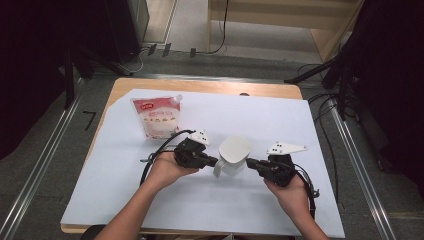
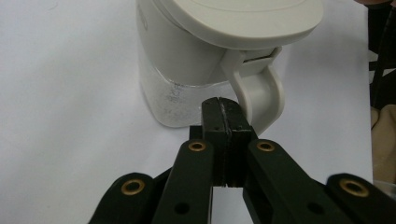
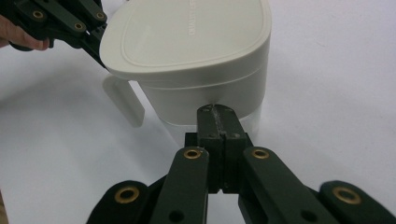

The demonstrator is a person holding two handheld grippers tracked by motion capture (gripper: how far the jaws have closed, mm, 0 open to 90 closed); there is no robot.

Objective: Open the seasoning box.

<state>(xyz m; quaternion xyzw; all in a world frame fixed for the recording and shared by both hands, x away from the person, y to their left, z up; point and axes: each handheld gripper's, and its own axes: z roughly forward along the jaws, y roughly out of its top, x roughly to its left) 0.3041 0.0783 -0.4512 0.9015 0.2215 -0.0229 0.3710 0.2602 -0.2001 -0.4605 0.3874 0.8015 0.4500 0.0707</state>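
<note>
A white lidded jug (image 1: 233, 155) with a clear lower body stands near the middle of the white table sheet (image 1: 320, 200). My left gripper (image 1: 214, 161) is on its left, jaws pressed flat together with nothing between them; in the left gripper view the tips (image 2: 222, 106) sit just short of the jug's handle (image 2: 261, 93). My right gripper (image 1: 249, 163) is on the jug's right, also shut and empty. In the right gripper view its tips (image 3: 215, 113) sit close against the jug's wall (image 3: 205, 100) below the lid (image 3: 187, 35); whether they touch is unclear.
A red and white pouch (image 1: 157, 116) lies flat on the sheet at the back left, behind my left hand. The wooden table edge (image 1: 210, 85) runs along the back. Cables trail from both grippers toward the front of the table.
</note>
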